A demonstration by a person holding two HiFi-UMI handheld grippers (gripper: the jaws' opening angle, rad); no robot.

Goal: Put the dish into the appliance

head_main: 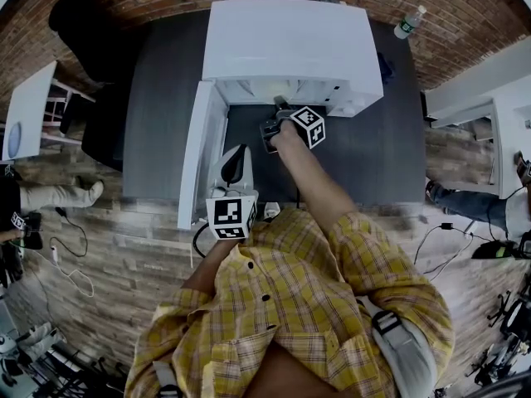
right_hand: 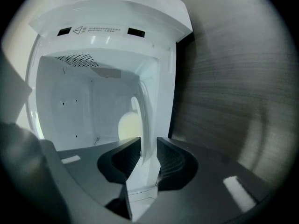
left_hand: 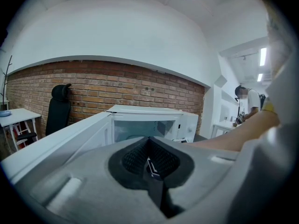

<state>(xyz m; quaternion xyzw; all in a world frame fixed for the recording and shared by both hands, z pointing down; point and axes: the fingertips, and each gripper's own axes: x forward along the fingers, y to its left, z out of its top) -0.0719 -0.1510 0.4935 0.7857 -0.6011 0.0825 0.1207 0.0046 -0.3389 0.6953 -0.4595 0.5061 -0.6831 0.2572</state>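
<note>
At the open front of the white microwave [head_main: 290, 44], your right tongs [right_hand: 142, 155] are clamped on the rim of a white dish [right_hand: 145, 120]. The dish is held edge-on at the mouth of the cavity. Your left tongs [left_hand: 149, 161] are closed with nothing between them, held back near your torso beside the microwave door [head_main: 199, 152], which stands open to the left. The microwave sits on a dark desk [head_main: 166, 98].
</note>
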